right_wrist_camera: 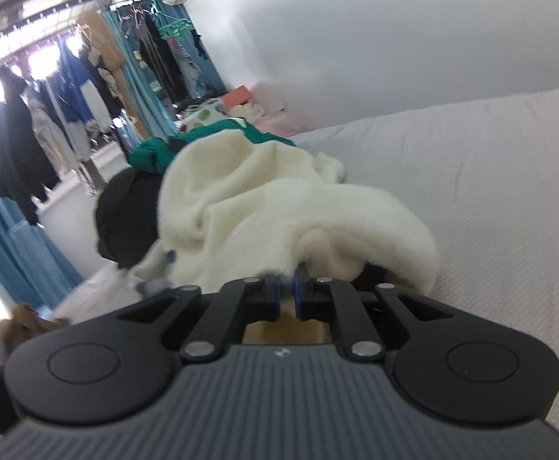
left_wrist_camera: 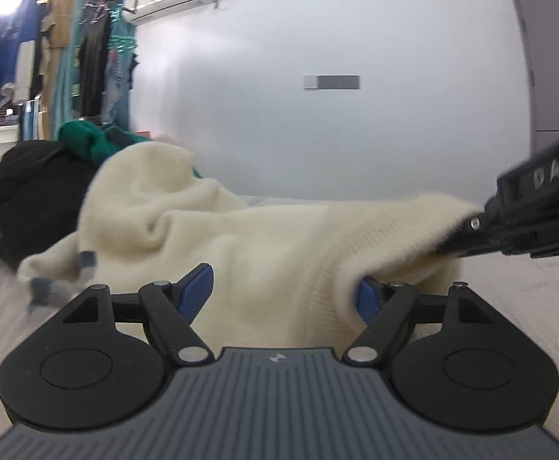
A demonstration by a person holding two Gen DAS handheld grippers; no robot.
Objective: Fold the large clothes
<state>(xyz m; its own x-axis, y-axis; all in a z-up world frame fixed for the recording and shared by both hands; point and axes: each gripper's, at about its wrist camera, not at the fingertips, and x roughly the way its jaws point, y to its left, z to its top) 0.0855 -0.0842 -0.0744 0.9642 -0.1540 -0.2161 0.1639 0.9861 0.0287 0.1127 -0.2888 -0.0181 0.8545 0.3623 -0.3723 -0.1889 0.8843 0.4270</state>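
Nearest my left wrist camera, the left gripper [left_wrist_camera: 285, 293] stands released, its blue pads [left_wrist_camera: 197, 291] spread wide with the cream sweater [left_wrist_camera: 241, 226] bulging between them; I cannot tell whether either pad touches the knit. From the right edge of that view my right gripper [left_wrist_camera: 467, 230] reaches in, and its tip is buried in a raised fold of the same sweater. On my right wrist camera that right gripper [right_wrist_camera: 287, 295] is clenched, blue pads nearly together, pinching an edge of the cream fabric.

I see one cream sweater: fuzzy, soft, ribbed at the hem nearest the left camera, with small dark blue marks near its left edge. It lies rumpled on the pale bed cover [right_wrist_camera: 490, 191], bunched rather than flat. Its long axis runs away from both cameras towards the far pile, the ribbed hem end nearest me and the bulkier end lifted up behind.

I count two more loose garments on the bed behind it: one black [left_wrist_camera: 30, 199] and one green [left_wrist_camera: 87, 138], both touching the sweater's far end. Beyond them many clothes hang on a rail [right_wrist_camera: 87, 57], too blurred to count
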